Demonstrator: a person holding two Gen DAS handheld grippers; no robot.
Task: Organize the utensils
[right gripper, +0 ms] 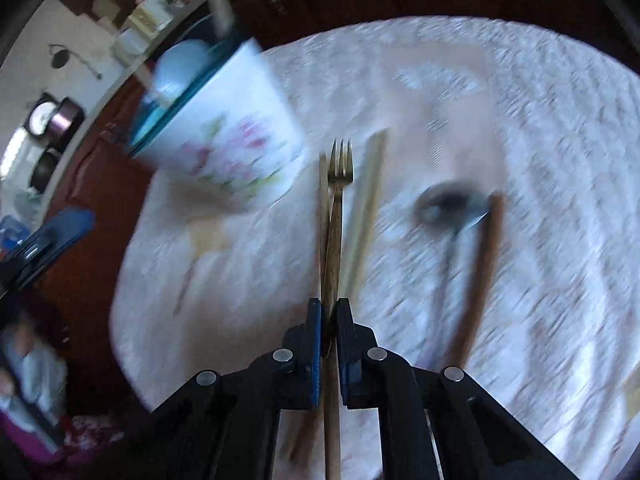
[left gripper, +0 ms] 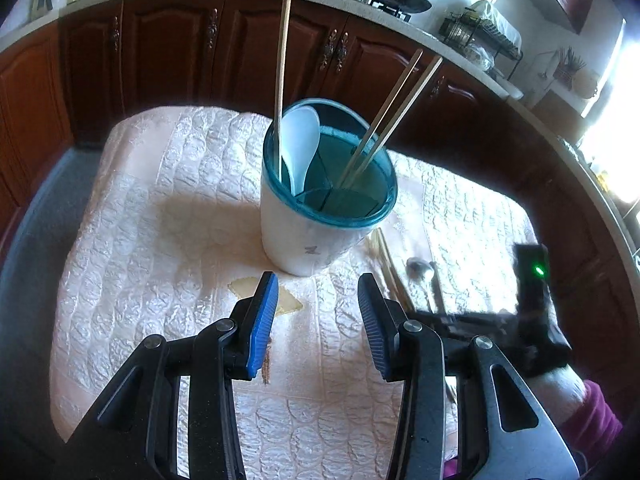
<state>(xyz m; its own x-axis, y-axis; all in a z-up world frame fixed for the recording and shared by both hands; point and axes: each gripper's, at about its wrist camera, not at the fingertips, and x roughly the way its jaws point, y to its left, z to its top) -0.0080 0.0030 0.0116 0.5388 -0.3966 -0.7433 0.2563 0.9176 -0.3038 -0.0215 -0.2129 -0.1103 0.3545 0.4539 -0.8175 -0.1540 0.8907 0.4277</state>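
A white utensil holder (left gripper: 316, 216) with a teal rim stands on the quilted table; it holds a white spoon (left gripper: 302, 140) and three chopsticks (left gripper: 394, 118). My left gripper (left gripper: 318, 322) is open and empty just in front of it. My right gripper (right gripper: 329, 330) is shut on a gold fork (right gripper: 339, 184), tines pointing forward above the table. The holder (right gripper: 224, 136) shows blurred at the upper left of the right wrist view. Pale chopsticks (right gripper: 366, 208), a metal spoon (right gripper: 448, 204) and a brown chopstick (right gripper: 482, 272) lie on the cloth beside the fork.
The table wears a white quilted cloth (left gripper: 160, 240) with a yellow stain (left gripper: 280, 296). Dark wooden cabinets (left gripper: 168, 52) and a counter with a stove stand behind. The right gripper's body (left gripper: 532, 304) is to the right of the left one.
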